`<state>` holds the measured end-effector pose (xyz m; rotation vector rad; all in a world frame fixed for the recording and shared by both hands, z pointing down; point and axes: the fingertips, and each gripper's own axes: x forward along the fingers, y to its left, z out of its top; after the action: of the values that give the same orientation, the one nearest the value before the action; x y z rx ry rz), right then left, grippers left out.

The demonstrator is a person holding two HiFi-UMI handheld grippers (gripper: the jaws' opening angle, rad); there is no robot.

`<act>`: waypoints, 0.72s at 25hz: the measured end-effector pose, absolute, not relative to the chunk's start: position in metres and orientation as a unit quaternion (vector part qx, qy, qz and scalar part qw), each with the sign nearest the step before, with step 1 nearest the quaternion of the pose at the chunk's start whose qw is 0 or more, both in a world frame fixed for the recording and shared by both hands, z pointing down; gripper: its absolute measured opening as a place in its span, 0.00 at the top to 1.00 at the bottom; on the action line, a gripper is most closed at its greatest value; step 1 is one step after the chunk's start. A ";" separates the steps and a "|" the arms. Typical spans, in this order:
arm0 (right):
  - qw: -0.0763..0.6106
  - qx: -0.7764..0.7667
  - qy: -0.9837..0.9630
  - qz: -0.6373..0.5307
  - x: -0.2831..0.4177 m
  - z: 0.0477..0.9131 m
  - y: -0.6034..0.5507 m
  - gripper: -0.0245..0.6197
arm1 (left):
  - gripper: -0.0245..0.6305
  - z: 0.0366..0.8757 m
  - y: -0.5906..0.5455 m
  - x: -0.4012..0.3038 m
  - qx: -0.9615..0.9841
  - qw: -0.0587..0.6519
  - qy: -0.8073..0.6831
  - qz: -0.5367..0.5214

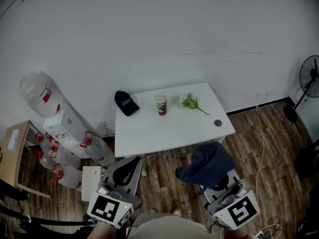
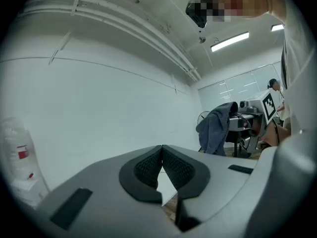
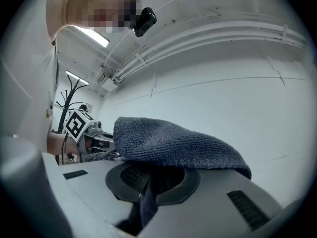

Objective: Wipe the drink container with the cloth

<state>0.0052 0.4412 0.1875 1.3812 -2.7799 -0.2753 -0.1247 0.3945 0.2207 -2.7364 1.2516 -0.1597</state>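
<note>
**Cloth's in the right jaws, cup is way over on the table**

So both grippers are held low and close to the person, over the wood floor (image 1: 164, 176), well apart from the white table (image 1: 149, 133).

The right gripper (image 3: 148, 177) has the dark blue cloth (image 1: 207, 163) pinched between its jaws. In the right gripper view a fold of it runs down into the gap between the pads, and the rest flops over the top of the jaws like a little hood. From the head view the cloth covers the whole front end of that gripper, so only the marker cube and the body behind it show.

The left gripper (image 2: 162, 155) has nothing in it. Its jaws are pressed together, the ribbed pads meeting at the tips, with only wall and floor showing past them.

The drink cup (image 1: 161, 104) stands upright on the far half of the table, roughly mid-width. It's a paper-style cup with a darker band low down. To its left lies a dark cap (image 1: 126, 103), and to its right a little green sprig (image 1: 191, 102), with the cup between the two and touching neither. A small round thing (image 1: 218, 123) sits near the table's right edge, too small to tell what it is.

Off to the left of the table there's a pile of big water bottles (image 1: 35, 91), and a standing fan (image 1: 311, 78) is at the right edge of the room.
</note>
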 end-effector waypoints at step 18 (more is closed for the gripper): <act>0.037 0.445 -0.892 -0.073 0.043 0.210 0.431 0.89 | 0.93 0.234 0.392 -0.083 -0.908 0.079 0.404 -0.076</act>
<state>0.0433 0.4310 0.2096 1.3655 -2.7386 -0.2254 -0.0827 0.3925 0.2336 -2.7193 1.2081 -0.2286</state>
